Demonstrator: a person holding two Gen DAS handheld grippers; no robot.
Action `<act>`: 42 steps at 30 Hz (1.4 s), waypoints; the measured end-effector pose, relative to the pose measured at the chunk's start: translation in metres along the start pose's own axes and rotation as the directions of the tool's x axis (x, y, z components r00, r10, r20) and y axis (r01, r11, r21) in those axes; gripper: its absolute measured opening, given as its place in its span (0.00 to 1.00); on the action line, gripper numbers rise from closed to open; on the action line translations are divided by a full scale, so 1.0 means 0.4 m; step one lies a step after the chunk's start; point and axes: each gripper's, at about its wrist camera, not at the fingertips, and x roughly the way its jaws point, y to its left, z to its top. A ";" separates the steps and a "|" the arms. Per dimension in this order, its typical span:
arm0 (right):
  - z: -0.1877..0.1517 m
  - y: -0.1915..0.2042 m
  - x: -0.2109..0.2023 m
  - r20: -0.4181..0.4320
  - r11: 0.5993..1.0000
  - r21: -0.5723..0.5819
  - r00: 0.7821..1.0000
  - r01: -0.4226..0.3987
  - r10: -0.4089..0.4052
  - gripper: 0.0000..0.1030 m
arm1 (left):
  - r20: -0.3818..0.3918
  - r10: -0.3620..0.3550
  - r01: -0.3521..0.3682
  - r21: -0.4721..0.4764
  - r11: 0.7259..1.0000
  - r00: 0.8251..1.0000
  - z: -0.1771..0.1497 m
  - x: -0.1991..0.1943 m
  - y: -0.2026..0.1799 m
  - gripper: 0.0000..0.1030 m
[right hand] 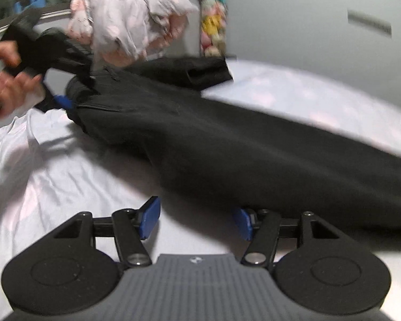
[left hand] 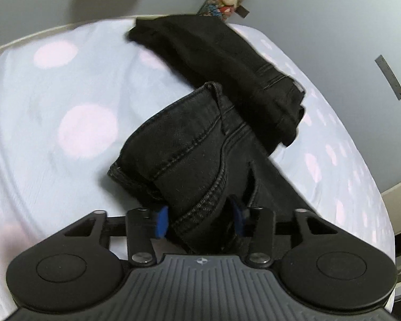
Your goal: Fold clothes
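Observation:
Black jeans (left hand: 189, 147) lie on a pale blue sheet with pink dots (left hand: 53, 123). My left gripper (left hand: 200, 220) is shut on the jeans at the waistband and pocket seam, with denim filling the gap between its blue pads. The legs run away to a folded end (left hand: 214, 48). In the right wrist view the jeans (right hand: 240, 147) stretch across the bed. My right gripper (right hand: 197, 220) is open and empty, just in front of the jeans' near edge. The left gripper (right hand: 64, 101) shows there at far left, held by a hand (right hand: 10, 91).
A crumpled pink and white garment (right hand: 125, 26) is piled at the back of the bed. A hanging column of plush toys (right hand: 212, 24) is against the grey wall. The bed edge (left hand: 398, 195) drops off to the right.

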 end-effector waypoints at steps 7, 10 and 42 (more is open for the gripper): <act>0.032 0.056 0.052 0.078 0.993 -0.113 0.996 -0.021 0.030 0.64 | 0.010 0.040 -0.041 0.085 0.996 0.999 0.051 -0.010 -0.092 0.42; 0.043 0.062 0.086 0.078 0.992 -0.125 0.997 0.001 0.009 0.55 | 0.005 0.071 -0.072 0.098 0.993 0.997 0.047 0.000 -0.102 0.42; 0.016 -0.066 -0.020 -0.227 0.979 0.139 0.958 -0.146 0.175 0.13 | 0.152 0.135 -0.166 0.218 0.962 0.979 -0.017 -0.167 0.071 0.73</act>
